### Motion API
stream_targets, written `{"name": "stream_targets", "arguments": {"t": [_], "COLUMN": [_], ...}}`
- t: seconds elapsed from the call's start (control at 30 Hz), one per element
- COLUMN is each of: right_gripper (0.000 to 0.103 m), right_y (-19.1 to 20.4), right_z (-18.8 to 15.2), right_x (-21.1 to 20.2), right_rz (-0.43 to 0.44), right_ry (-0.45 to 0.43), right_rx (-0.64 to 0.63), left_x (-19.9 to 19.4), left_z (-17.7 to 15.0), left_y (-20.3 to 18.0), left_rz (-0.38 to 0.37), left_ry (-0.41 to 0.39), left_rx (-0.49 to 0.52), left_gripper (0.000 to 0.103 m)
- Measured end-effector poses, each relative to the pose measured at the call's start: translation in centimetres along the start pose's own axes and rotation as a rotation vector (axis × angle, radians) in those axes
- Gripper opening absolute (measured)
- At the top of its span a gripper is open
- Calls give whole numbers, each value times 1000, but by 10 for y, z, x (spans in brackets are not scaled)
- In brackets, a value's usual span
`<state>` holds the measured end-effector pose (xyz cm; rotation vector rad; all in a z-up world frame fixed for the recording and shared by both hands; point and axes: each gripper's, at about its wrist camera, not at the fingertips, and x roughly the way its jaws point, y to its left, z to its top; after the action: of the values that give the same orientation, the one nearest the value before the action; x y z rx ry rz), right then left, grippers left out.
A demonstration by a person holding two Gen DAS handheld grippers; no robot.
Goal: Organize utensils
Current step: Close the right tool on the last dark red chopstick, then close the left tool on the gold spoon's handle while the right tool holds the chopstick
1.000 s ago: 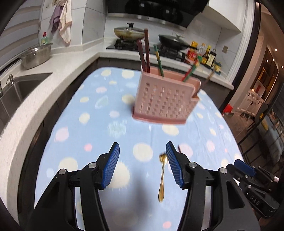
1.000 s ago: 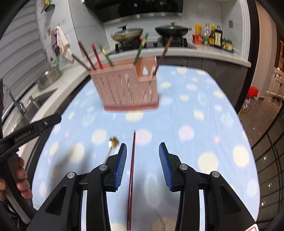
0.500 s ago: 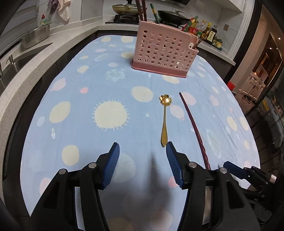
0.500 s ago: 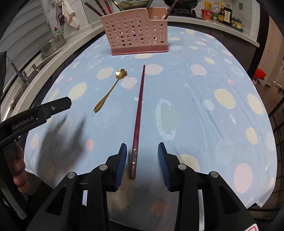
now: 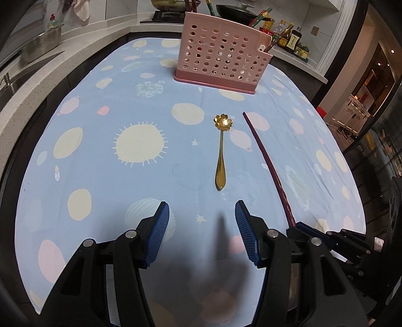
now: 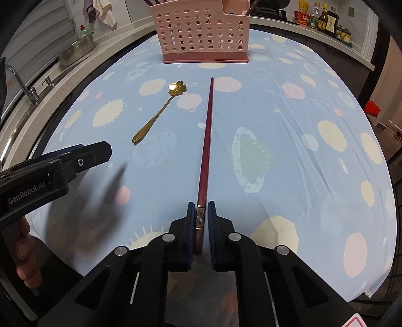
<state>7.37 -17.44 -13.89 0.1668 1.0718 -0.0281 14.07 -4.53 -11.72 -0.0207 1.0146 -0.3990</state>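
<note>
A dark red chopstick (image 6: 207, 130) lies lengthwise on the blue spotted tablecloth (image 6: 289, 151). My right gripper (image 6: 201, 205) is closing on its near, metal-banded end, and both pads press it. Left of it lies a gold flower-bowl spoon (image 6: 160, 113). In the left wrist view the spoon (image 5: 221, 153) lies just beyond my left gripper (image 5: 201, 205), which stands open over the cloth with nothing between its fingers. The chopstick (image 5: 266, 158) runs along its right side. A pink perforated utensil holder (image 5: 221, 57) with several chopsticks in it stands at the far end of the table.
A counter with a sink and tap (image 6: 22, 85) and a steel pot (image 5: 42, 42) runs along the left. Pans on a stove (image 5: 236, 10) and sauce bottles (image 6: 324, 18) stand behind the holder. The table edge drops off on the right. A hand (image 6: 25, 254) holds the left gripper.
Both grippers came down toward the near end of the table. The right gripper's jaws went from open around the chopstick's end to shut on it. The left stayed open.
</note>
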Motion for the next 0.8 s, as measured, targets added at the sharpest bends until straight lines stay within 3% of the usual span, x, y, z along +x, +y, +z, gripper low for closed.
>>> {"name": "stream_targets", "arguments": {"t": [0.37,0.6,0.73,0.8], "right_gripper": [7,7,7,7], "right_y": [-13,-15,-15,-14], "right_z": [3,5,5,5], "right_x": [1,2,3,3], "right_rz": [3,19,22,21], "right_ry": [-4,0,0,0], "right_rx": [58,73,75,76], "left_x": [29,41,43,42], "left_z": [18,20,18,17], "left_y": [-10,-14,-14,-14], "left_rz": [-39,-34,-46,-56], "left_ry": [14,15,20,20], "left_rx": [7,30,32,36], "left_gripper": [48,29,10,10]}}
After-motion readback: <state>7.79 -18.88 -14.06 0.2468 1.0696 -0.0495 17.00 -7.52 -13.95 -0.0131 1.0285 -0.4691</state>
